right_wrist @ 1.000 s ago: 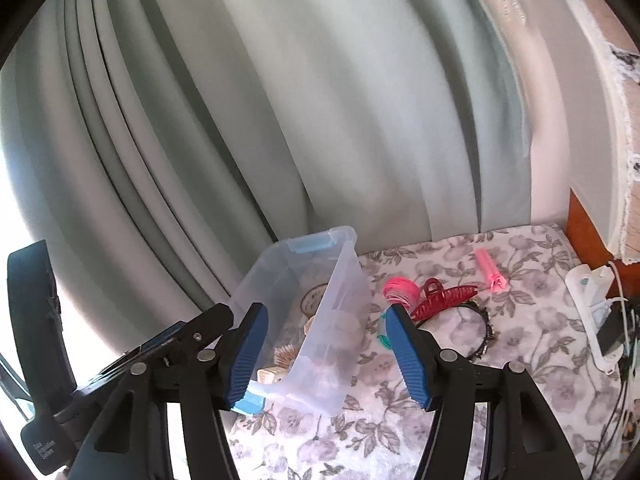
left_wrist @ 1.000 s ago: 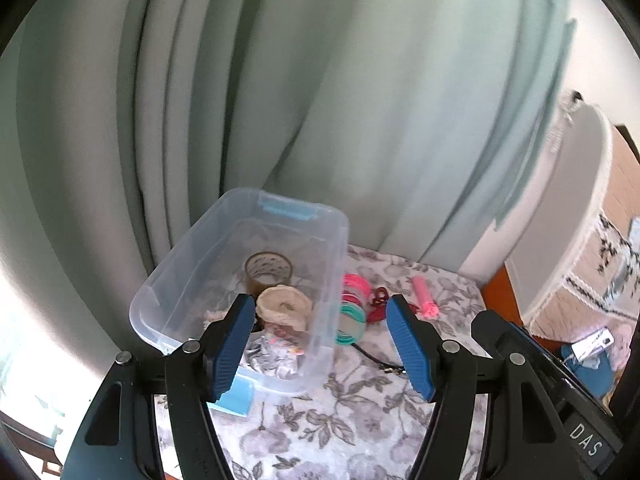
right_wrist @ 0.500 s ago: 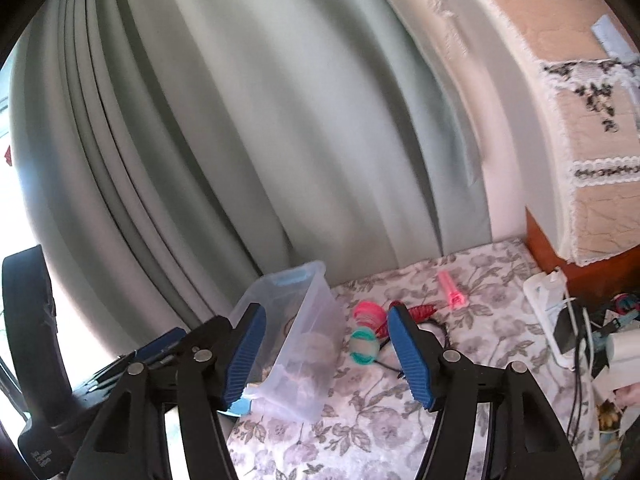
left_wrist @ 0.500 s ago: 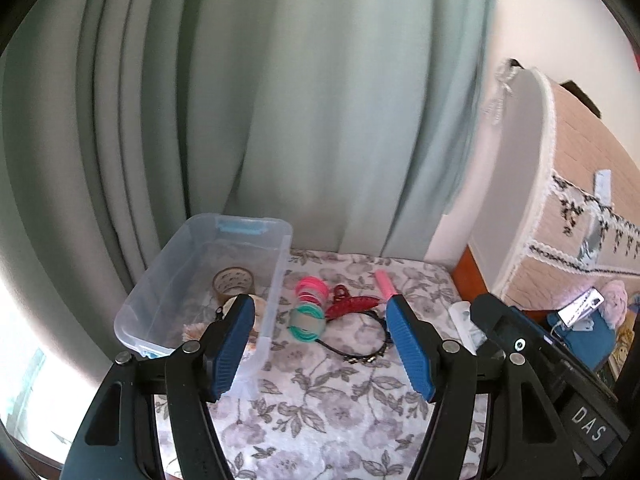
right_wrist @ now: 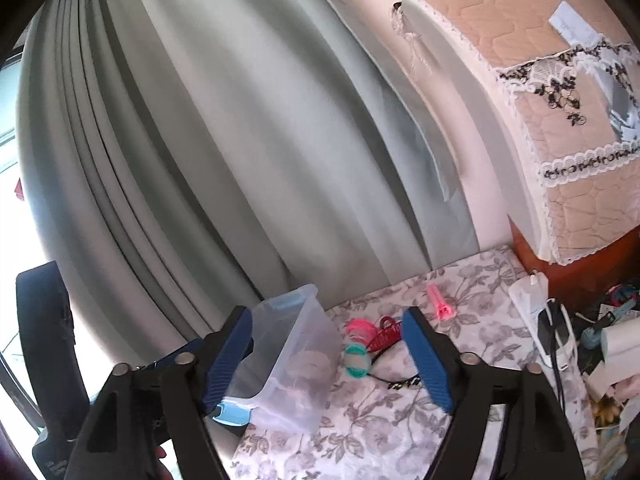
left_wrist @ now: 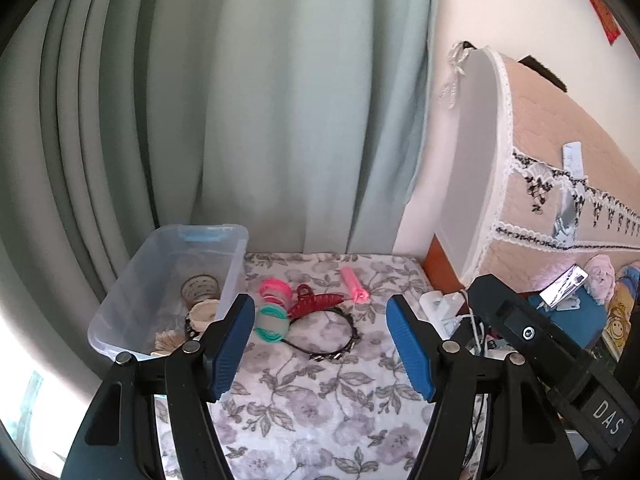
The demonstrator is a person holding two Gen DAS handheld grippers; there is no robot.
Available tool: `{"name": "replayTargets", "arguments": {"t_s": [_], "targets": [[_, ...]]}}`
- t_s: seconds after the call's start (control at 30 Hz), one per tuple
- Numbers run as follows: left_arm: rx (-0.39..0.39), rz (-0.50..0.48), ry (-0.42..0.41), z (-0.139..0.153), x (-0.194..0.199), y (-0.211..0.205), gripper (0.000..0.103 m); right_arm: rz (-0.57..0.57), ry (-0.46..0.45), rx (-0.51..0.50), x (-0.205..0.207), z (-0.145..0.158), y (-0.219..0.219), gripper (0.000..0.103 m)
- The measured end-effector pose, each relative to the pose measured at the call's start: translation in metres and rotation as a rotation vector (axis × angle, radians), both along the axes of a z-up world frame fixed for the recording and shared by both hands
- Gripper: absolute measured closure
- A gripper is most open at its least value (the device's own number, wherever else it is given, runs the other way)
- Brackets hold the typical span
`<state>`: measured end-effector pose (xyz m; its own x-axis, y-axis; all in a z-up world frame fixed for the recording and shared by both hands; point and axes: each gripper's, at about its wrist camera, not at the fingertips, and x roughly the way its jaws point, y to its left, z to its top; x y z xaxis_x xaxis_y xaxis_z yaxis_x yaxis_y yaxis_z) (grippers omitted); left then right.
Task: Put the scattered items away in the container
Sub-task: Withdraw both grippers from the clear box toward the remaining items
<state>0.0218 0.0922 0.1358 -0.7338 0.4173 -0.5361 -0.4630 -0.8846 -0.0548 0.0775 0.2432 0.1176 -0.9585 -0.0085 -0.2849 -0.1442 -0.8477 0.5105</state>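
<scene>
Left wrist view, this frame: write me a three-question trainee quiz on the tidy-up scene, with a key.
1. True or false: the red claw clip already lies inside the clear container.
2. Multiple choice: what lies nearest the container's outer wall? A. the pink and green hair-tie coils B. the pink tube C. the white power strip
3. Fill in: the left gripper and the right gripper both stand ____ with nothing between their pads.

Key: 1 false, it lies on the floral cloth beside the black headband. 2 A. 3 open; the right one's jaws have just been opening.
</scene>
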Motion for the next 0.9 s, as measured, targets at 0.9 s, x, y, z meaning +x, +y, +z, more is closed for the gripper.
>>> {"name": "replayTargets", "arguments": {"t_s": [0.9], "targets": [[-0.061,0.069,-0.24,-0.103,-0.081,0.008,0.034,-0.013,-0.317,-0.147,-0.064,-0.116,0.041,0.024]]}}
